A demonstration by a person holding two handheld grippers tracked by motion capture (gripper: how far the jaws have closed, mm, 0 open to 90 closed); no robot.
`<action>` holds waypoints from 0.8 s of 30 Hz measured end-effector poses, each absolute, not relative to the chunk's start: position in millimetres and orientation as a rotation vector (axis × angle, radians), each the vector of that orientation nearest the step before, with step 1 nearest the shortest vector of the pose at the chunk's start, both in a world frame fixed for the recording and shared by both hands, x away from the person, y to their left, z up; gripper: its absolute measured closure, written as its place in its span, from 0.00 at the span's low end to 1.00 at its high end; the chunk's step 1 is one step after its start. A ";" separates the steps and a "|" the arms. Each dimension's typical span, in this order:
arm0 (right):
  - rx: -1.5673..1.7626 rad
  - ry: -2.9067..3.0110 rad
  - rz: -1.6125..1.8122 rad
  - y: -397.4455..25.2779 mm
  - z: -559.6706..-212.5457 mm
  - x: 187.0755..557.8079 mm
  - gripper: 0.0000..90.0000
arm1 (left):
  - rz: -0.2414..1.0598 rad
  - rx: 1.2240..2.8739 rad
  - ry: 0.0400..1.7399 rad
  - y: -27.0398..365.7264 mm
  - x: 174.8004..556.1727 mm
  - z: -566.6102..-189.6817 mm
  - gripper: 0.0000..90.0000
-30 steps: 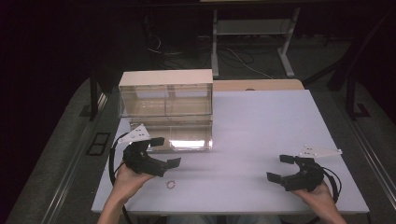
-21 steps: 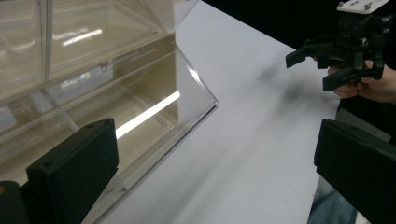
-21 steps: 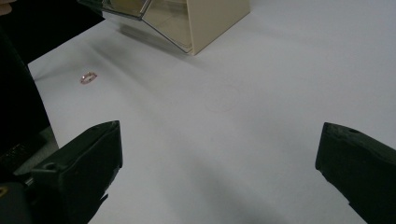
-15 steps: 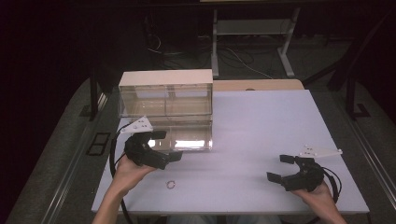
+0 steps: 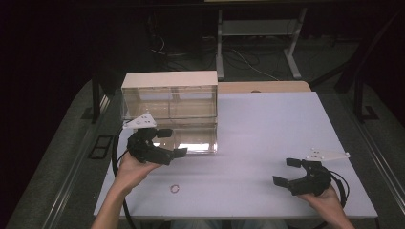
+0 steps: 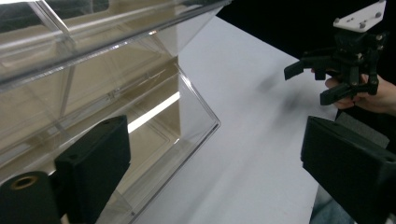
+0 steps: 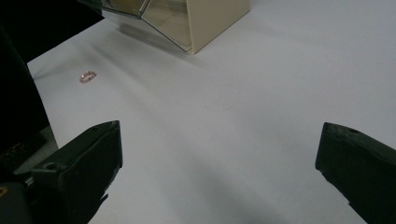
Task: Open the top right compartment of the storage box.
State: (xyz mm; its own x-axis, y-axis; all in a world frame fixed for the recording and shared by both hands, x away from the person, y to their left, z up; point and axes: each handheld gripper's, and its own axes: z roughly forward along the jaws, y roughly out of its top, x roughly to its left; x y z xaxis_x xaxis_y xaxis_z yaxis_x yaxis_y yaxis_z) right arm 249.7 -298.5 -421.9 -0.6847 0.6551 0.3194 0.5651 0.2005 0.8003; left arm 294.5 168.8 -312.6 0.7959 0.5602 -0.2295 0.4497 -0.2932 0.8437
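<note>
The clear drawer box (image 5: 169,112) stands toward the far left of the white tabletop (image 5: 267,133), its tan top and back wall facing away from the person, and its lower drawer (image 5: 193,140) is pulled partway out toward the near edge. The left tongs (image 5: 167,142) sit just at the front of that drawer, jaws spread wide with nothing between them; in the left gripper view the transparent drawer front (image 6: 140,135) lies between and beyond the two black jaws. A small ring (image 5: 175,189) lies on the tabletop nearer the person, a little to the right of the left hand (image 5: 131,167). Well apart, near the right front corner, the right tongs (image 5: 285,171) hang low over bare tabletop, jaws likewise spread and empty, pointing left toward the ring (image 7: 87,76) and the box (image 7: 187,18).
</note>
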 end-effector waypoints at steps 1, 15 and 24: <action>1.206 2.362 1.508 -298.5 -422.0 249.7 0.01 | 0.136 1.934 0.763 168.7 294.9 -311.8 0.14; 1.198 2.367 1.502 -299.0 -422.6 250.3 0.01 | 0.172 1.892 0.817 170.8 301.2 -306.0 0.42; 1.192 2.368 1.500 -298.7 -422.9 250.5 0.01 | 0.185 1.897 0.844 168.7 304.0 -302.4 0.70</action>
State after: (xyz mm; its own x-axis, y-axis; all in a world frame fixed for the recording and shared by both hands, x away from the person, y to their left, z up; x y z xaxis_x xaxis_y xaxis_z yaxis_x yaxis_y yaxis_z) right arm 250.5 -298.7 -422.9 -0.6898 0.6541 0.3104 0.5602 0.2106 0.8011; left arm 304.0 168.7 -302.4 0.7439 0.6268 -0.2320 0.4722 -0.2473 0.8461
